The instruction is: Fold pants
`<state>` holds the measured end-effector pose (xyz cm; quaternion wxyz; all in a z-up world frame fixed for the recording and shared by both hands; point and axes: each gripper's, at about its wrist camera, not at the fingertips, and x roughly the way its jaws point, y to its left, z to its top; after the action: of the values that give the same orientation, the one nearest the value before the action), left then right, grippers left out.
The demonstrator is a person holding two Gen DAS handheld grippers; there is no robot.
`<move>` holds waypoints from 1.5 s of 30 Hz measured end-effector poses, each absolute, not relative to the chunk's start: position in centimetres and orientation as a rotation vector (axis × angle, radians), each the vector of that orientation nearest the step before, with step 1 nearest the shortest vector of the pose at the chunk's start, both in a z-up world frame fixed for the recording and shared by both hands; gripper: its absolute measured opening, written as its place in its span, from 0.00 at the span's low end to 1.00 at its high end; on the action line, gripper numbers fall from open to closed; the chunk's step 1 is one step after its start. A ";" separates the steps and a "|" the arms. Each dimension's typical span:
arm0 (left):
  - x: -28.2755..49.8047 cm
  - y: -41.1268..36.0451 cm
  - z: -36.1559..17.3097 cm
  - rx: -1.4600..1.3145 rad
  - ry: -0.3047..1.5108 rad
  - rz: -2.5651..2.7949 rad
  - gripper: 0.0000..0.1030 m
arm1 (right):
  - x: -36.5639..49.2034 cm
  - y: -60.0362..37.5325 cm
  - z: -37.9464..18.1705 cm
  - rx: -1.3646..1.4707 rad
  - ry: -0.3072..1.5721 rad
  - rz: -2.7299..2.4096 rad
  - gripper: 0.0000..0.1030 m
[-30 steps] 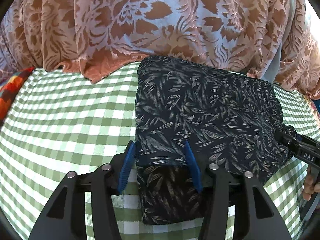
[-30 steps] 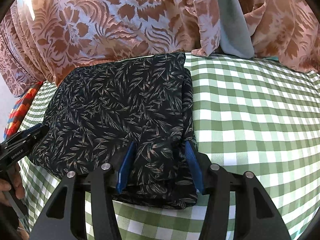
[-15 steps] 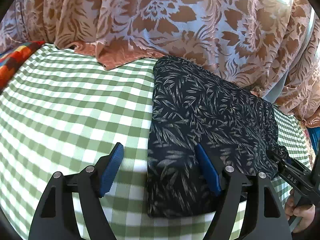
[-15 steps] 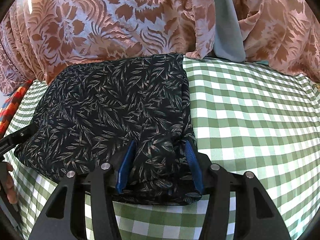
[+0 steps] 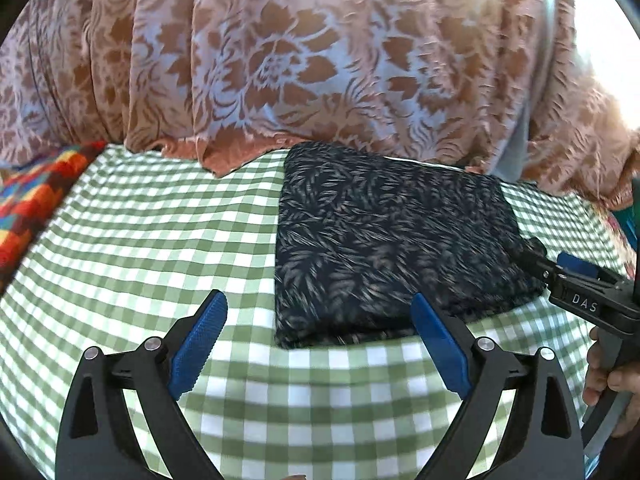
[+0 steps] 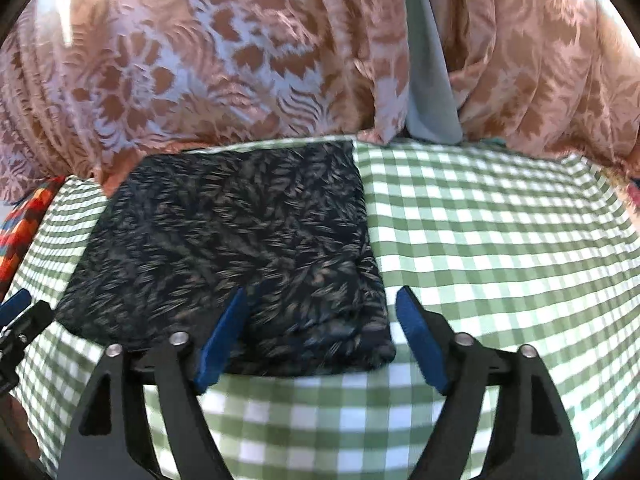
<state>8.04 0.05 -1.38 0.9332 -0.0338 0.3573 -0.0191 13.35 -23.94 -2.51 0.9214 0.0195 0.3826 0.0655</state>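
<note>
With the leaf-print pants (image 5: 392, 240) folded square at twelve o'clock on the gingham counter (image 5: 160, 232), both tools, left (image 5: 320, 344) and right (image 6: 320, 336), have just opened wide, empty; only withdrawal seems left

**Bright daylight, motion blur, fisheye bend**

Strong light comes through the curtain (image 5: 304, 60) at the far side, blowing out to white glare along the top. The dark leaf-print pants (image 6: 240, 240) smear with motion blur, worst in the right wrist view. Edges curve, with black corners
</note>
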 end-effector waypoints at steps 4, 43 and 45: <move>6.4 -0.6 -0.8 -0.060 0.712 -0.037 0.90 | 10.7 -22.5 -1.4 0.029 0.749 0.140 0.89; 0.3 0.0 0.3 -0.084 0.661 0.069 0.96 | 2.1 -19.4 0.0 -0.037 0.646 0.035 0.98; 0.2 0.0 0.5 -0.086 0.654 0.070 0.96 | 2.1 -19.4 0.0 -0.040 0.646 0.036 0.98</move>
<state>0.17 -0.02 0.52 0.9454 -0.0423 0.3212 0.0341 2.07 -19.35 -0.02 0.9479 -0.0197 0.3176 0.0175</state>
